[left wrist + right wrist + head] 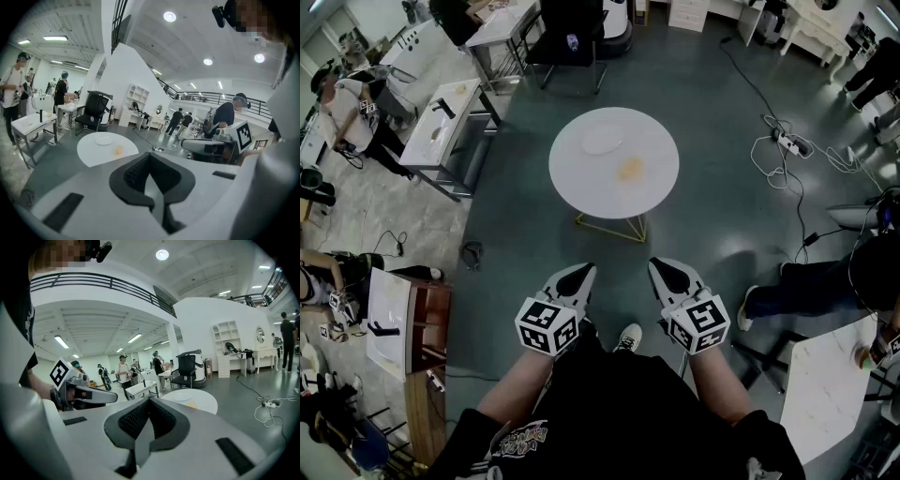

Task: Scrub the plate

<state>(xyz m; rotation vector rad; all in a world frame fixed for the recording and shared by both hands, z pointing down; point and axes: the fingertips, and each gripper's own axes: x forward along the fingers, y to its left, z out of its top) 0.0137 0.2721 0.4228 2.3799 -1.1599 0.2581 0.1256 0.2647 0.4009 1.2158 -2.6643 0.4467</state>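
At the lower centre, the left gripper (578, 275) and right gripper (665, 270) are each pressing ribbed black pads together, pinching nothing. At the upper centre, the smooth round white plate (602, 141) is lying on the round white table (572, 178), near a yellowish lump (629, 169).

Bright, even indoor light falls from round ceiling lamps (169, 17) and strip lights (61, 341). The white counter (656, 141) looks washed out in the soft head view. Both gripper views bend strongly and darken to black at their rounded edges.
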